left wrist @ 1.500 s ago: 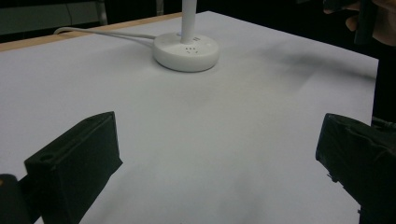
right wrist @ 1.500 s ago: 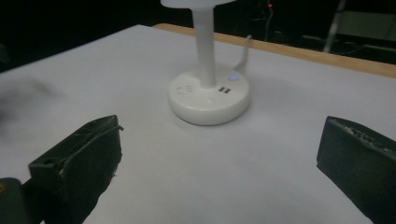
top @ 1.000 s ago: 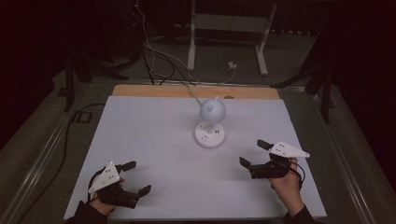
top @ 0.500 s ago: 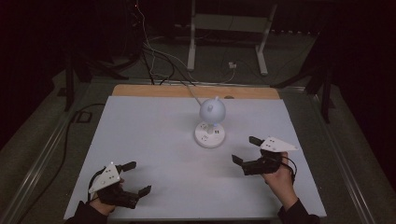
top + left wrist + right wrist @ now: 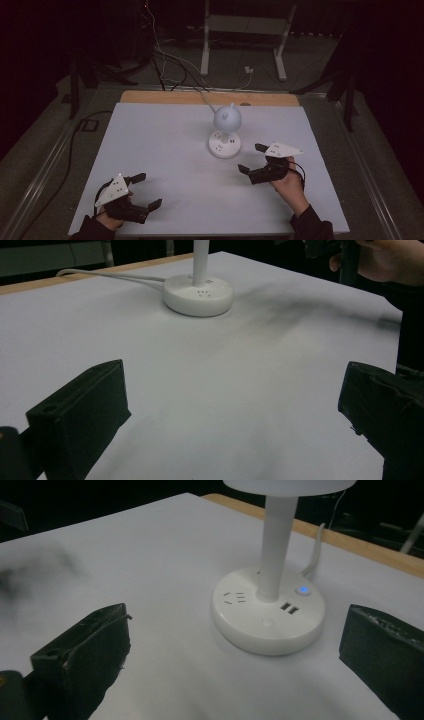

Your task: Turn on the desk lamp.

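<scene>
Right tongs (image 5: 252, 159) moved in beside small white desk lamp with round socket base (image 5: 224, 144), jaws spread, empty. Left tongs (image 5: 144, 191) also released, resting low on white tabletop (image 5: 165, 145). Suggest centring the jaws squarely on the base.

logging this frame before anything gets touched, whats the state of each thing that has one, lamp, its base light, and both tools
desk lamp: upright on the white table, untouched, cable running off the far edge
indicator light on the lamp base: lit blue
sockets on the lamp base: nothing plugged in
left tool: open, holding nothing, low by the near edge
right tool: open, holding nothing, near the lamp base, not touching it
</scene>
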`<state>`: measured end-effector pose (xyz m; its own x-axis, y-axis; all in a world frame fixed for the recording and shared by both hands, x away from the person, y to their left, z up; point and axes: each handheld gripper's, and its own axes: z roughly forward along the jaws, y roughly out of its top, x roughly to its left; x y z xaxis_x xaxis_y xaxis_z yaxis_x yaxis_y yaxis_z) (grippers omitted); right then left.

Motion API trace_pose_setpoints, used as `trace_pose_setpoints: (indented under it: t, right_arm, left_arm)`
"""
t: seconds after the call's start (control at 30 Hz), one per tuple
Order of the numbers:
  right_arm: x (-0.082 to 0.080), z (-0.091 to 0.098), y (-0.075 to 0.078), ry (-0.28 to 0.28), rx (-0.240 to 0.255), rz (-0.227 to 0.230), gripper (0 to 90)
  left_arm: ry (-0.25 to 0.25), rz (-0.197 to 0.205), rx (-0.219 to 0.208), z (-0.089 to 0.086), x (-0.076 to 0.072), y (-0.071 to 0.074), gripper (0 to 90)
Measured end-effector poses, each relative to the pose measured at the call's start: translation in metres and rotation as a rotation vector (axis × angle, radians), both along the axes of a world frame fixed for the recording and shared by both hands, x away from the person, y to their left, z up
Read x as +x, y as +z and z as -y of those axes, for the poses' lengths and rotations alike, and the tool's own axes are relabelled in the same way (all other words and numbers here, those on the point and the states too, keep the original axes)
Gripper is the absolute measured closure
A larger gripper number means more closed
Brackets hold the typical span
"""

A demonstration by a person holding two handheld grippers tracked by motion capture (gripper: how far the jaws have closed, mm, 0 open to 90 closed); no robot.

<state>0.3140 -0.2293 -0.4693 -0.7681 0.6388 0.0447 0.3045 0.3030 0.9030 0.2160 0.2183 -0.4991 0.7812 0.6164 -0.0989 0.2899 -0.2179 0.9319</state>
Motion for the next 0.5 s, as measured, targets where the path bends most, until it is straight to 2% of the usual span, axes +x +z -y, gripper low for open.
trace_pose_setpoints:
  t: [0.2,0.33,0.5]
  right_arm:
    - [0.01,-0.003,-0.003,0.019,0.028,-0.022,0.0]
    - [0.014,-0.005,-0.004,0.031,0.031,-0.004,0.0]
    - [0.021,-0.009,-0.005,0.038,0.024,-0.007,0.0]
  left_arm:
    - [-0.002,0.002,0.0,0.0,0.0,0.0,0.3]
    - [-0.003,0.002,-0.002,0.0,0.0,0.0,0.3]
    - [-0.004,0.003,0.0,0.0,0.0,0.0,0.4]
